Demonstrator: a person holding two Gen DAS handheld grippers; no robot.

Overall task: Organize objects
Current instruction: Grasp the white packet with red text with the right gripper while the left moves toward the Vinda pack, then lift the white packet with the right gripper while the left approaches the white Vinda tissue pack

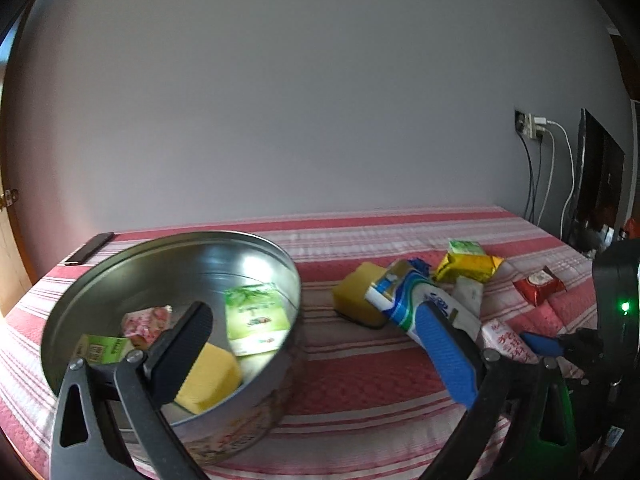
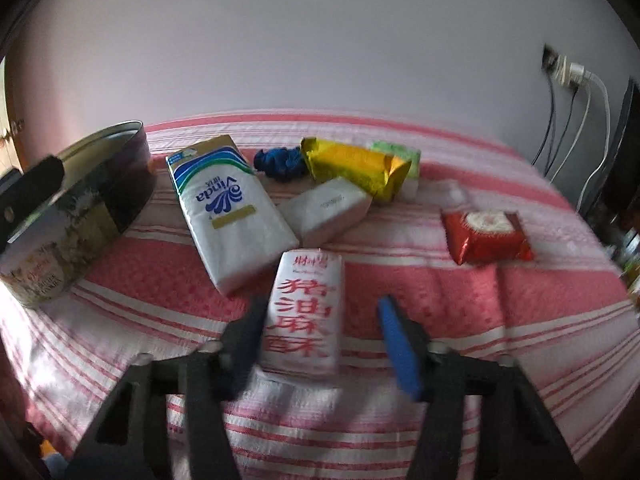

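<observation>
We see a plain pale grey wall (image 1: 280, 100) at the far side, a wall socket (image 1: 530, 124) with plugged cables far right, and a pink-and-white striped cloth (image 1: 360, 380) covering the surface, lit softly.

Round tin (image 1: 256, 240): bare metal inside, shiny, reflective; printed glossy outside. Striped bedcover (image 2: 400, 288): woven cloth, textured, matt. Tissue pack (image 2: 228, 208): smooth plastic film. Yellow packet (image 2: 352, 164) and red packet (image 2: 486, 236): glossy foil. Yellow sponge (image 1: 352, 290): matt.
</observation>
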